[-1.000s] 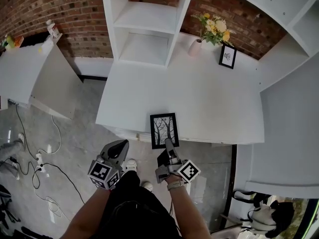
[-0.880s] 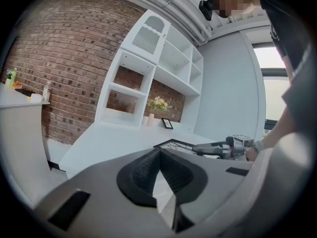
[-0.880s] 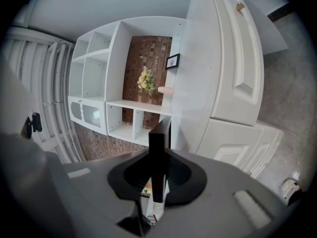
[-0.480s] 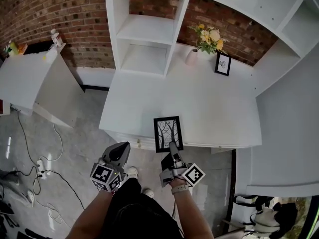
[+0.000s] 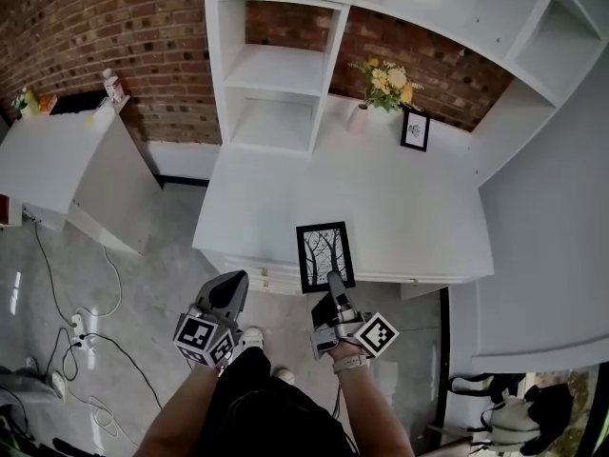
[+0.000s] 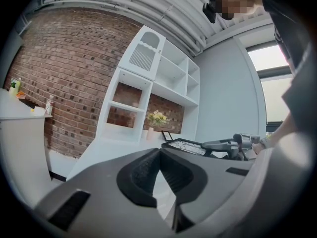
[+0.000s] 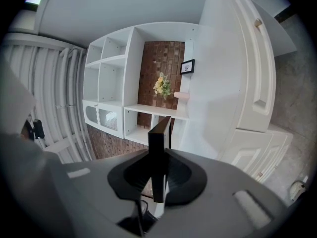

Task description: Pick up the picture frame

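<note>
Picture frame [image 5: 324, 255], black-edged with a print of bare trees, is clamped by its near edge between the jaws of the right hand-held gripper [image 5: 335, 282]. The right gripper view shows the pads pressed on both faces of that edge. From those jaws it reaches forward, lying roughly flat over the front edge of the white desk [image 5: 409, 208]. Whether its far end touches the desktop cannot be told.

To the left of that gripper and well apart from it, the left hand-held gripper [image 5: 231, 284] hangs over the floor [image 5: 143, 284] in front of the desk, its jaws closed tip to tip.

Far ahead of both grippers, at the back of the desk, a pale vase [image 5: 357, 118] holds yellow flowers [image 5: 388, 76]. A small black frame [image 5: 413, 129] stands just to the right of the vase. Ahead of the left gripper, a white shelf unit [image 5: 276, 65] stands on the desk against a brick wall [image 5: 124, 27].
</note>
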### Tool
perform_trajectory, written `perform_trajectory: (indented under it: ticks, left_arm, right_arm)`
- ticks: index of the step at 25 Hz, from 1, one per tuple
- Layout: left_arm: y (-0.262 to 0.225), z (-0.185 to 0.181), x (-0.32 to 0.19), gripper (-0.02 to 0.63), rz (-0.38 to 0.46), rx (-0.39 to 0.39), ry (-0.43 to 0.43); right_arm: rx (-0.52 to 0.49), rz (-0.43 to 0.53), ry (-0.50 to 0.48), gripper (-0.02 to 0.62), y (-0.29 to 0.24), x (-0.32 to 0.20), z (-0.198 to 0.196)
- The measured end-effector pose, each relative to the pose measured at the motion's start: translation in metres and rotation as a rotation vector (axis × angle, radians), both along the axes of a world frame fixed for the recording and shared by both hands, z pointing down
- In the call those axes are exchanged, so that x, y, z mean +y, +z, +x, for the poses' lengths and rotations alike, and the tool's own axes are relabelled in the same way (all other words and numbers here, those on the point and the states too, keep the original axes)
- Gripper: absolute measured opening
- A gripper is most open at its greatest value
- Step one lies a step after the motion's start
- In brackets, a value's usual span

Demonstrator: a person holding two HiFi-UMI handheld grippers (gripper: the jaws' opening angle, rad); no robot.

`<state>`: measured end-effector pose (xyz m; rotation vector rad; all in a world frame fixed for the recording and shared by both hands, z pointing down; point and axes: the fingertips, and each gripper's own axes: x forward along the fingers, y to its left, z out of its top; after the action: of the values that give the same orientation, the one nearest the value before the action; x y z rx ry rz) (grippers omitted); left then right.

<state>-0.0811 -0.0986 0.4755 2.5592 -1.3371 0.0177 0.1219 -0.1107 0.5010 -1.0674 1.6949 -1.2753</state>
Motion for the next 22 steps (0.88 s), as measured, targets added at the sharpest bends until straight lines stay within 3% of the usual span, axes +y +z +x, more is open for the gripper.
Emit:
perform_trajectory:
  ticks: [14, 22]
  left_arm:
    - [-0.036, 0.001, 0.014, 0.006, 0.058, 0.016, -0.015]
    - [-0.043, 0.0, 0.022, 0.006, 0.073, 0.018, -0.034]
  right_arm:
    - [-0.072, 0.033, -0.013, 0.052, -0.037, 0.018, 0.004]
    - [-0.061, 0.046, -0.024, 0.052, -0.041, 0.026, 0.008]
